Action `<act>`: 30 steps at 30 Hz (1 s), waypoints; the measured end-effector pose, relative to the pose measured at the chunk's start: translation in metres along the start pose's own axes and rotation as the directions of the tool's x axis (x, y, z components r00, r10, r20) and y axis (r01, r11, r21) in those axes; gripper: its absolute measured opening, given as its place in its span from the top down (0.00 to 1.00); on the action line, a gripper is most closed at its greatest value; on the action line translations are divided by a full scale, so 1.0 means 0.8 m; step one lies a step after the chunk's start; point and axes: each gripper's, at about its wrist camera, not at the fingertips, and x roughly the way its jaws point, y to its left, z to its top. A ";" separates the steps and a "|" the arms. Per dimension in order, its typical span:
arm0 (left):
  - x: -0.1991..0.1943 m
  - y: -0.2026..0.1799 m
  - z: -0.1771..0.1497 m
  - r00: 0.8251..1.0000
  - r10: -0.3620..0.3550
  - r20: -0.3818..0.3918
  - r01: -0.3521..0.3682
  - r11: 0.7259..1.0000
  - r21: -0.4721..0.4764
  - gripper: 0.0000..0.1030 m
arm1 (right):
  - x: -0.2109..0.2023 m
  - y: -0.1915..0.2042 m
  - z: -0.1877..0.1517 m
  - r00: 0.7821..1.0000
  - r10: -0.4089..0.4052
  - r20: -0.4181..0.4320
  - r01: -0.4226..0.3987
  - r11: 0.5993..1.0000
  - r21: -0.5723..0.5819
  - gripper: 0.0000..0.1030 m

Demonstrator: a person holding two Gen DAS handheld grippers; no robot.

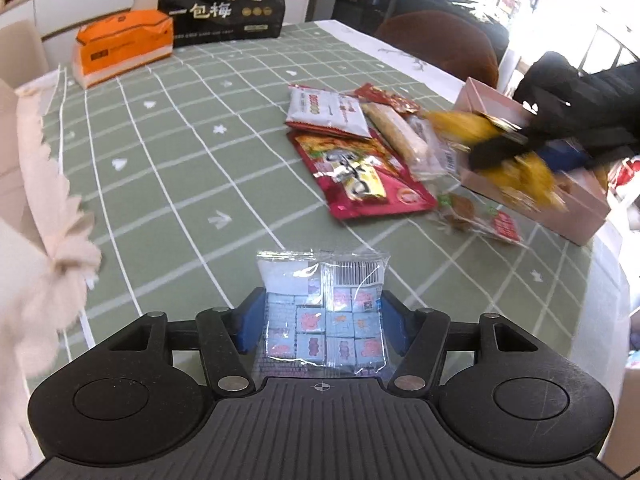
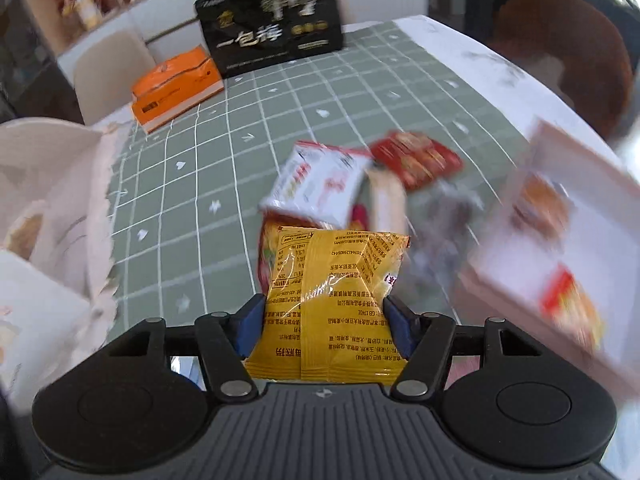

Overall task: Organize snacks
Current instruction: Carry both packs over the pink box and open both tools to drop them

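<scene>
Black bag (image 1: 222, 2) reads 一包梅; yellow packet (image 2: 336, 300) in right tongs (image 2: 324, 330)

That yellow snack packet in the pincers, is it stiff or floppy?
The yellow packet probably stays puffy and light: it stands up between the right hand-held gripper's blue pads. Its glossy wrapper looks slippery. The contents may crush if squeezed.

Both cams sit on the tools, looking fwd and steeply down across the worktop (image 1: 168, 152), close over it. Shared: snack pile (image 1: 360, 152) mid-worktop, black bag (image 2: 272, 20) and orange pack (image 2: 176, 88) at far edge.
</scene>
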 end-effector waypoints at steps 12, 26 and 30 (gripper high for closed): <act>-0.042 -0.118 0.021 0.985 -0.165 0.040 0.159 0.979 0.126 0.37 | -0.129 -0.125 -0.164 0.974 -0.168 0.150 0.142 0.976 0.166 0.38; 0.002 -0.287 0.166 0.949 -0.297 0.109 0.225 0.876 0.427 0.37 | -0.156 -0.174 -0.203 0.925 -0.300 0.232 0.210 0.914 0.347 0.38; 0.040 -0.305 0.186 0.946 -0.313 0.083 0.246 0.863 0.442 0.36 | -0.154 -0.173 -0.190 0.923 -0.303 0.238 0.214 0.917 0.337 0.38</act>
